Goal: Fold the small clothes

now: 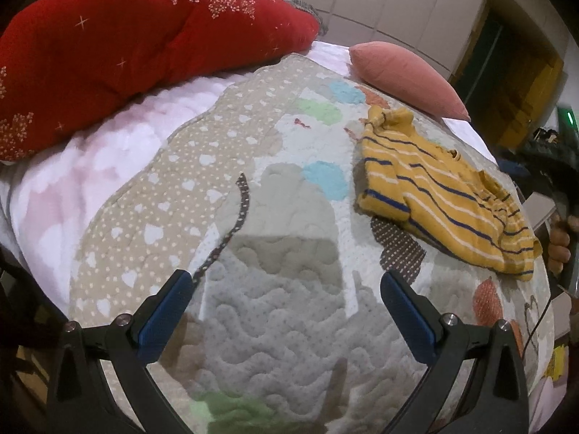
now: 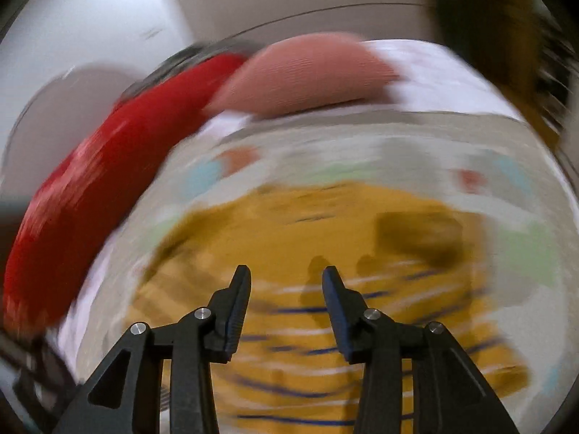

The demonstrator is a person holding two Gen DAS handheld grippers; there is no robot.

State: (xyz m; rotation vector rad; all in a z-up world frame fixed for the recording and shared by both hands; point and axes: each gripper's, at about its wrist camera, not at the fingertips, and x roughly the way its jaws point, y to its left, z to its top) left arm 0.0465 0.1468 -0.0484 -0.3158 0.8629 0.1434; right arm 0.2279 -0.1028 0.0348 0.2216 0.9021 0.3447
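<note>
A small yellow top with blue and white stripes (image 1: 441,191) lies rumpled on the patterned quilt (image 1: 289,152), at the right in the left wrist view. My left gripper (image 1: 286,282) hangs open over bare quilt, well left of the top, nothing between its blue pads (image 1: 170,311). In the blurred right wrist view the same yellow striped top (image 2: 307,246) fills the lower middle. My right gripper (image 2: 286,275) hovers over it with its jaws partly apart and nothing visibly between them. A hand (image 1: 561,242) shows at the right edge in the left wrist view.
A large red cushion (image 1: 126,47) lies at the back left on a pink fleece blanket (image 1: 90,181). A smaller pink pillow (image 1: 405,76) sits behind the top. A tiled wall and a dark doorway stand beyond the bed.
</note>
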